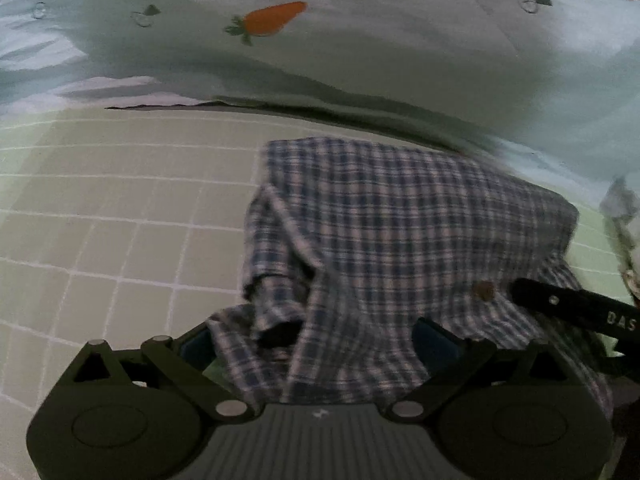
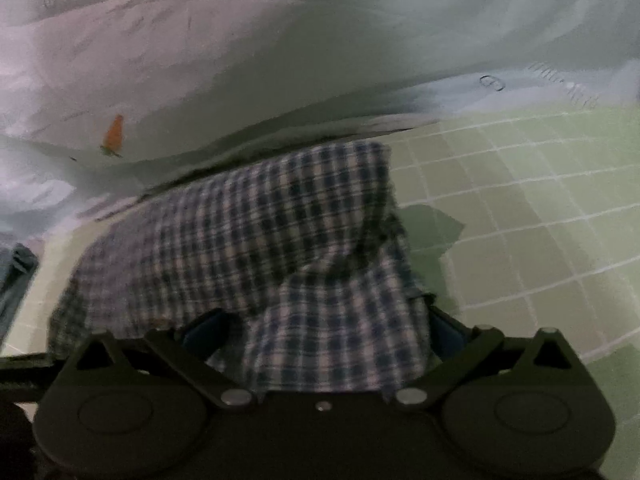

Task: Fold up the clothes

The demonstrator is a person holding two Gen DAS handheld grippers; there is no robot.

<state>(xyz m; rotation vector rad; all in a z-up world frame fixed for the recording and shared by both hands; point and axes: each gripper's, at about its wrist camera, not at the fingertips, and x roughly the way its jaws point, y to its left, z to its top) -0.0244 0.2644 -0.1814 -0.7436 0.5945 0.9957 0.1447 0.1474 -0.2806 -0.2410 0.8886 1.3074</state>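
A blue-and-white plaid shirt lies bunched on the green checked sheet, with a brown button near its right side. My left gripper stands open, its blue pads wide apart and a fold of the shirt draped loosely between them. The black finger of the other gripper rests over the shirt's right part. In the right wrist view the same plaid shirt fills the middle. My right gripper is also open, and cloth lies between its spread pads without being pinched.
A pale quilt with a carrot print is heaped along the far edge behind the shirt. A blue denim piece shows at the left edge. Another pale cloth lies at the right edge. Checked sheet extends to the right.
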